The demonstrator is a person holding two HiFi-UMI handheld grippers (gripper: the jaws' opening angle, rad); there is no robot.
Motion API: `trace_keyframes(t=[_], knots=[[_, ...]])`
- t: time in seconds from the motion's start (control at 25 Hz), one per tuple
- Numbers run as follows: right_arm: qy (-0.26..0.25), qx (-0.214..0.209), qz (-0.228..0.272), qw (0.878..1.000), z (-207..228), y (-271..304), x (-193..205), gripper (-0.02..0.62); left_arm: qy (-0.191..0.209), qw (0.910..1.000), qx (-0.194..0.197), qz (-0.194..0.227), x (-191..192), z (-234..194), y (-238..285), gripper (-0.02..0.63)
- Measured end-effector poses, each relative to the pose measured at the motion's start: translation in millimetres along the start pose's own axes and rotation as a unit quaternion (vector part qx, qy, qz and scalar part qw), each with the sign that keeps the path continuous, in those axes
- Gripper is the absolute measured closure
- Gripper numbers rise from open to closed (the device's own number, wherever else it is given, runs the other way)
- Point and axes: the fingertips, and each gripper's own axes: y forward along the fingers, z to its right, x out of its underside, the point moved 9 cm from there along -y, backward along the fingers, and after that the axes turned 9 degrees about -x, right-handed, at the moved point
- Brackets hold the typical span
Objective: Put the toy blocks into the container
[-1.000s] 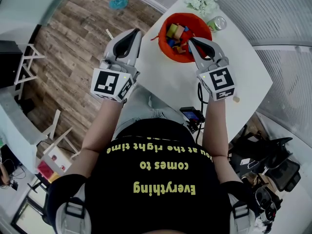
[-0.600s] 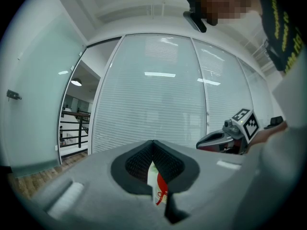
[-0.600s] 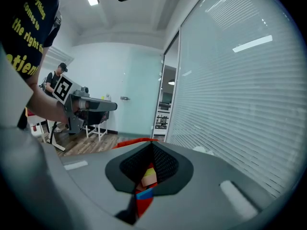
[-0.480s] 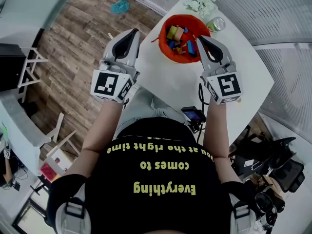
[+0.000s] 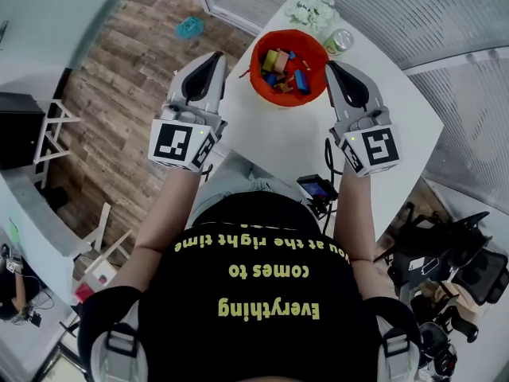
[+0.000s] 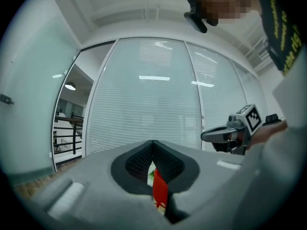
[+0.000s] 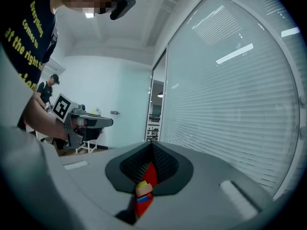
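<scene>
The round orange container (image 5: 255,68) holds jumbled yellow, blue, green and tan toy blocks (image 5: 284,68). Left gripper (image 5: 218,56) and right gripper (image 5: 331,67) flank it, jaws together, empty.

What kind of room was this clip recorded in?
Probably an office or lab workspace: glass partition walls with blinds, a white table, and black office chairs beside it on a wood-look floor.

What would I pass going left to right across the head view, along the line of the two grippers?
left gripper → orange container, with the toy blocks inside it → right gripper
</scene>
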Motion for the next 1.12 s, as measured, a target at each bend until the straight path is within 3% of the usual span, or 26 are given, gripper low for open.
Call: trace_keyframes(t=[0.6,1.12], knots=[[-0.012,0.100,0.035,0.994,0.5,-69.8,-27.5,0.589,0.002,0.9968,0.073,0.032,-20.1,32.9,24.2,0.609],[0.004,0.227,0.011,0.974,-9.0,-151.8,-15.6,0.588,-0.007,0.9840,0.176,0.028,-17.1,83.0,53.3,0.609]])
